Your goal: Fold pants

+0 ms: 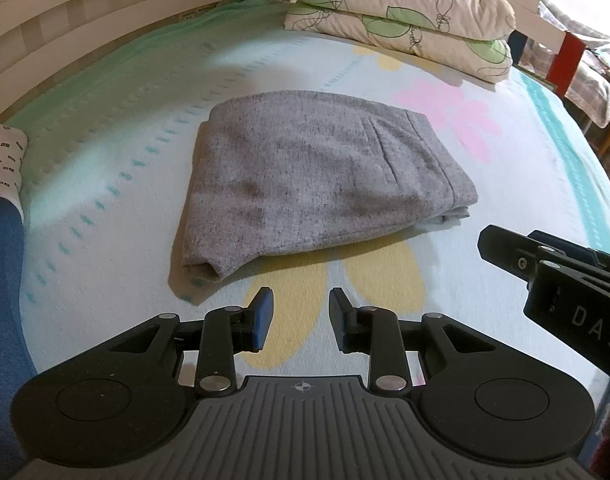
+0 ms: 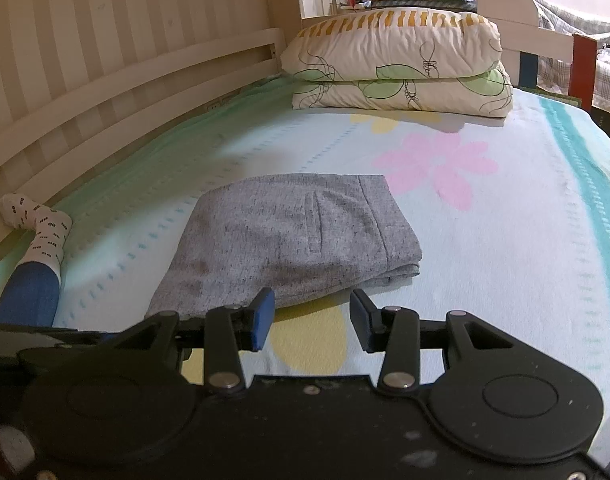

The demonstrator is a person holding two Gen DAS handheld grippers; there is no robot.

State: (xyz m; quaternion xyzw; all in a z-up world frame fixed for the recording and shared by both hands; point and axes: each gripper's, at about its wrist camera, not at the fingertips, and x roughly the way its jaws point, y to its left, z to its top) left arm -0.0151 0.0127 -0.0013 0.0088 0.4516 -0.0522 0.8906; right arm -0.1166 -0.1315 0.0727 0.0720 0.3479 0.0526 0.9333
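Grey pants [image 1: 317,176] lie folded into a compact stack on the flowered bed sheet [image 1: 137,184]; the right wrist view shows the same pants [image 2: 289,236] with a pocket seam on top. My left gripper [image 1: 301,314] hovers just short of the stack's near edge, open, nothing between its fingers. My right gripper [image 2: 313,314] is also open and empty, its left fingertip [image 2: 265,304] over the stack's near edge. The right gripper's body [image 1: 553,280] juts in at the right of the left wrist view.
Two stacked flower-print pillows [image 2: 397,60] lie at the bed's head. A white slatted rail [image 2: 125,92] runs along the far left side. A person's socked foot and blue trouser leg [image 2: 37,248] rest on the sheet at left. Clutter lies beyond the bed's right edge [image 1: 585,72].
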